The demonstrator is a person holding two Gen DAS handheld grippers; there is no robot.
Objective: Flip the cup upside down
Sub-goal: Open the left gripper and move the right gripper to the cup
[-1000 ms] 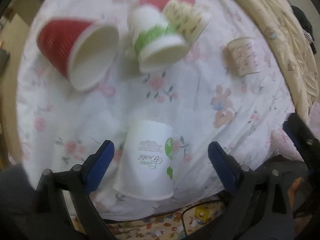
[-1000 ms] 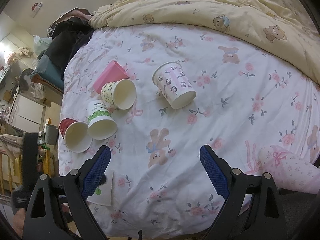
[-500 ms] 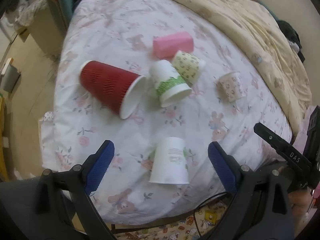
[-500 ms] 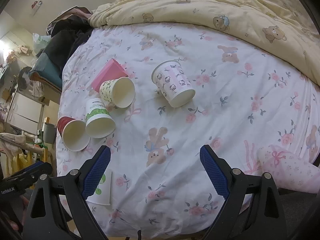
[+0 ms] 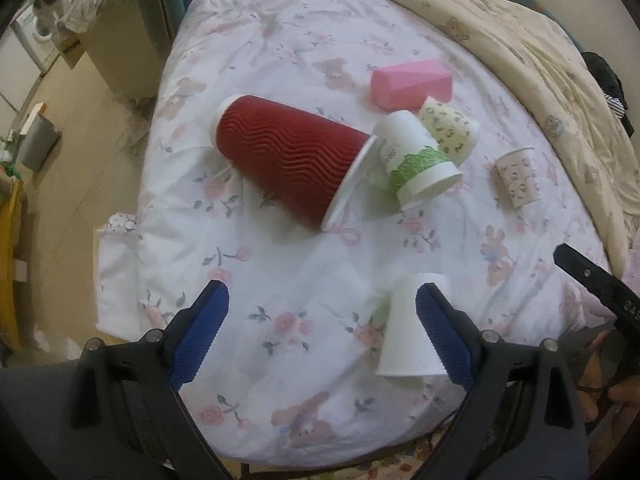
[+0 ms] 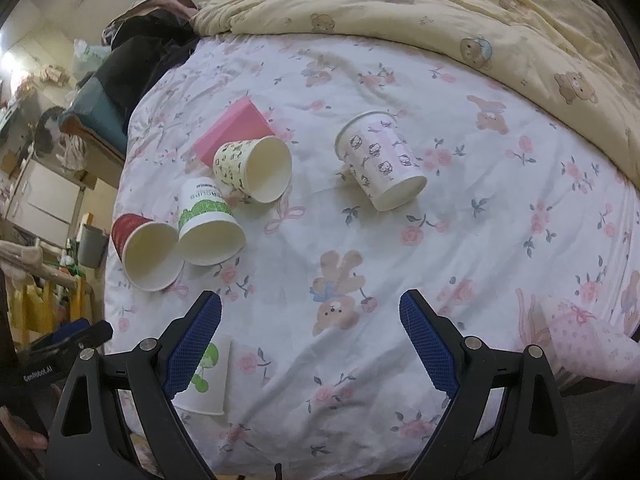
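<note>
Several paper cups lie on the flowered bed sheet [image 5: 304, 276]. A white cup [image 5: 412, 328] stands upside down near the bed's front edge; it also shows in the right wrist view [image 6: 208, 376]. A red ribbed cup [image 5: 292, 160], a white-and-green cup [image 5: 416, 160], a yellow patterned cup [image 5: 450, 128] and a pink kitten-print cup [image 5: 518, 178] lie on their sides. My left gripper [image 5: 322, 328] is open and empty, above the sheet left of the white cup. My right gripper [image 6: 310, 344] is open and empty, back from the cups.
A pink box [image 5: 412, 84] lies behind the cups. A cream bear-print quilt [image 6: 440, 12] is bunched along the far side. The bed drops off to the floor at the left [image 5: 60, 200], with furniture beyond.
My left gripper has pulled back and up from the upside-down white cup and swung left. The cup now stands right of its fingers. My right gripper has barely moved.
</note>
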